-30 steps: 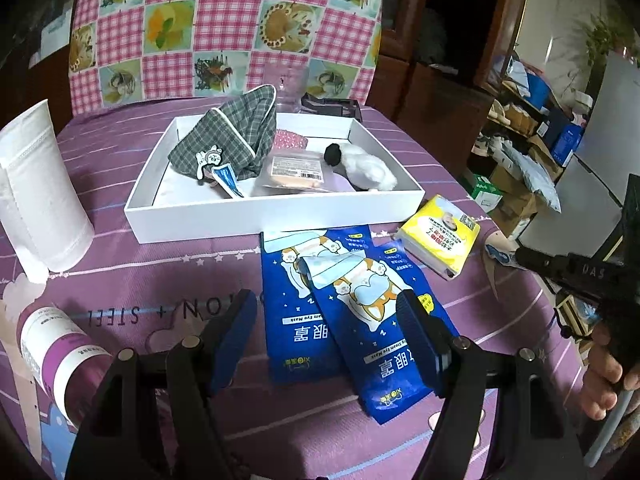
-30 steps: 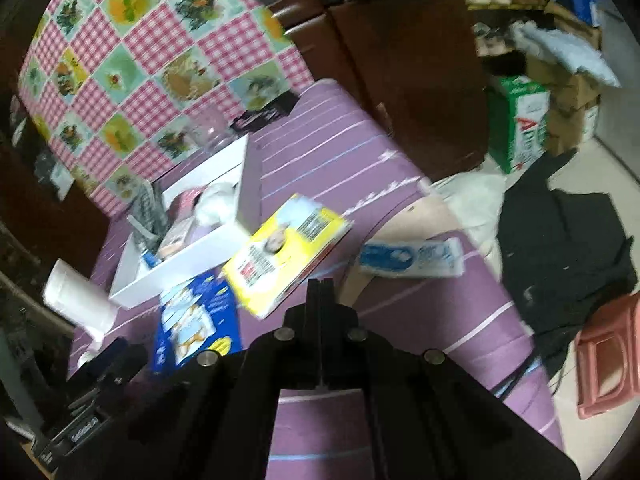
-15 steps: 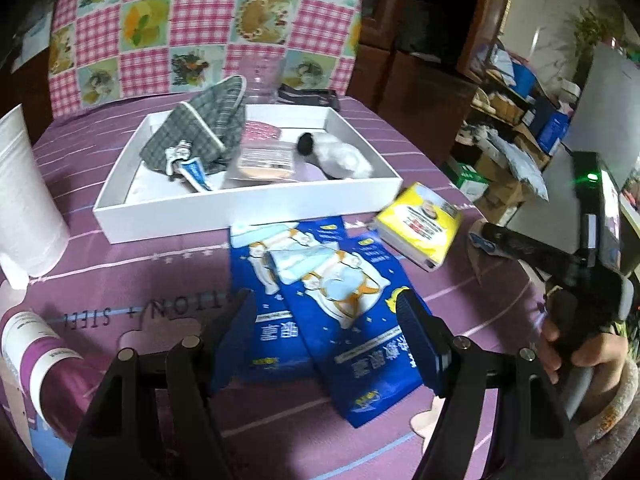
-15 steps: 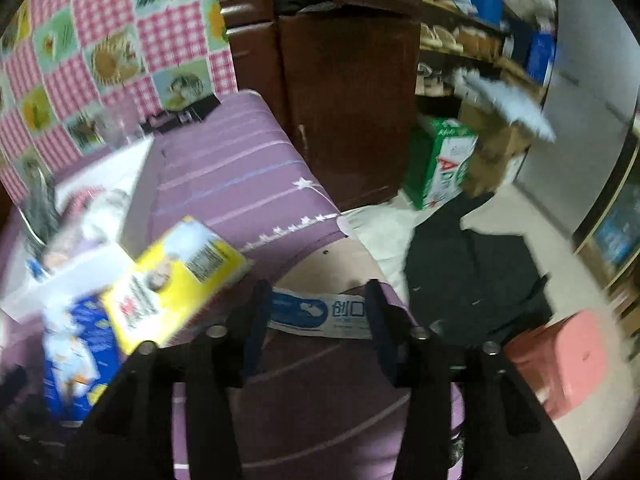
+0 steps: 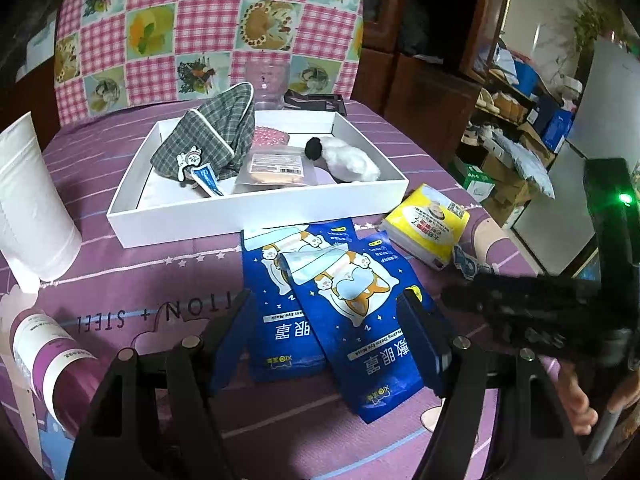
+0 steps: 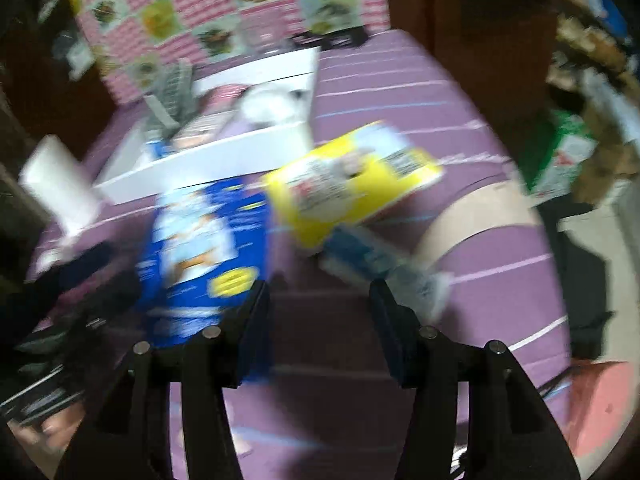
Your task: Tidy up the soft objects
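A: Left gripper (image 5: 326,334) hovers low over the purple tablecloth (image 5: 168,280), jaws spread wide, nothing between them. The two blue eye-mask packets (image 5: 332,304) lie overlapped just beyond its fingertips.

B: And the right gripper (image 6: 318,300) has its jaws parted and empty. Its picture is badly smeared, but the small blue-and-white pack (image 6: 376,264) sits just ahead of its right finger, at the near right of the table.

A: That pack lies tucked against the yellow tissue pack (image 5: 426,226), which itself rests just right of the white tray (image 5: 256,210). The tray already holds a plaid pouch (image 5: 212,140), a flat sealed sachet (image 5: 274,166) and a white fluffy toy (image 5: 350,158).

B: So what's the danger from here?

A: My worry is the crowding. The small pack touches the yellow one, so a closing finger could catch both, or shove the yellow one off the right edge.

B: The packet's slack too. Pinch a corner and I'd expect it to droop and slip out.

A: The blue packets overlap as well; grab the top one carelessly and the lower may drag along. And the two tools are near each other here, so they could collide.

B: The white paper roll (image 5: 30,200) at far left stands well apart, no trouble there.
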`<control>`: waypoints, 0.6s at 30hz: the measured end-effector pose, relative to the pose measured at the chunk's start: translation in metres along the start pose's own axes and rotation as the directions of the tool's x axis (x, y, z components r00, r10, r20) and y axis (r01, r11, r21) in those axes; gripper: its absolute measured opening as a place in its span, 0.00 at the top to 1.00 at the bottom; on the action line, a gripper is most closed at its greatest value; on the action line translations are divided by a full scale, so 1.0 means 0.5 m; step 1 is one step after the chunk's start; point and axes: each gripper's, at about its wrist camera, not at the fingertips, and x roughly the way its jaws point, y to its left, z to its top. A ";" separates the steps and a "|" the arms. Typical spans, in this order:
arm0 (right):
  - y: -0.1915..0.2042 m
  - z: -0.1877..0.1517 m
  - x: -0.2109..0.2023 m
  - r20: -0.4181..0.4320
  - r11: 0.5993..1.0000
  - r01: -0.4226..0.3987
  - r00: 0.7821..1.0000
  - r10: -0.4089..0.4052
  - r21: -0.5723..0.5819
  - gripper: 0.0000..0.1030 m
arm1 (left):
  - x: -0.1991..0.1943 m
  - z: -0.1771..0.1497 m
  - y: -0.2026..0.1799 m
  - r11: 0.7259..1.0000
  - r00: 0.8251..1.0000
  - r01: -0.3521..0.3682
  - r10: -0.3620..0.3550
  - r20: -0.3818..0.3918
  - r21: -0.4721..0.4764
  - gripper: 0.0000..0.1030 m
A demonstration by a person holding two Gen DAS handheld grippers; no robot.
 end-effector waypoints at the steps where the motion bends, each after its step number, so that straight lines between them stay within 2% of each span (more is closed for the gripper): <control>1: -0.001 -0.003 -0.002 -0.009 0.999 -0.039 0.999 0.039 0.011 0.48 | 0.000 0.000 0.001 1.000 1.000 0.000 0.000 0.000 -0.003 0.30; 5: -0.021 -0.013 -0.014 0.002 0.977 -0.182 0.983 0.183 0.109 0.48 | -0.002 0.000 0.001 1.000 1.000 -0.003 0.003 0.001 -0.002 0.30; 7: -0.035 -0.012 -0.032 0.051 0.969 -0.201 0.979 0.196 0.141 0.48 | -0.003 0.000 0.000 1.000 1.000 -0.003 0.003 0.003 -0.001 0.30; 9: -0.037 -0.014 -0.044 0.079 0.979 -0.157 0.986 0.148 0.133 0.48 | -0.003 0.000 0.000 1.000 1.000 -0.004 0.004 0.002 0.000 0.30; 13: -0.023 -0.007 -0.029 0.090 0.996 0.007 0.996 -0.015 0.090 0.48 | -0.003 0.000 0.001 1.000 1.000 -0.005 0.005 0.000 -0.002 0.30; 16: -0.015 -0.002 -0.024 0.125 0.991 0.109 0.985 -0.118 0.077 0.48 | -0.004 0.001 0.003 1.000 1.000 -0.005 0.005 0.003 -0.004 0.30; 18: -0.020 0.002 -0.029 0.153 0.988 0.148 0.976 -0.154 0.049 0.48 | -0.004 0.000 0.004 1.000 1.000 -0.005 0.005 0.003 -0.006 0.30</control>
